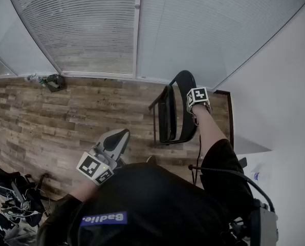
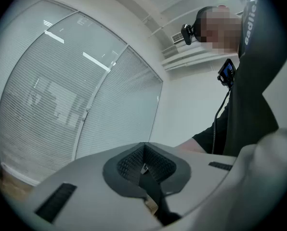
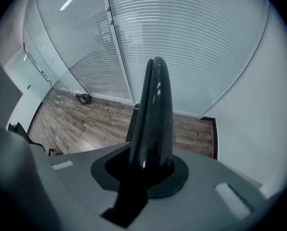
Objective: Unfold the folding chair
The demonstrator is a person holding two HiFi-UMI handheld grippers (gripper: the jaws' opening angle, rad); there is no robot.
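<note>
The black folding chair stands folded flat on the wood floor close to the blinds, seen edge-on in the head view. My right gripper points steeply down onto the top of its curved backrest. In the right gripper view the glossy black backrest edge rises from between the jaws, and my right gripper is shut on it. My left gripper is held level near my body, left of the chair and apart from it. In its own view my left gripper is shut with nothing in it, facing the blinds.
Window blinds run along the far side, and a white wall stands right of the chair. A small dark object lies by the window at the far left. A pile of black gear sits at the lower left.
</note>
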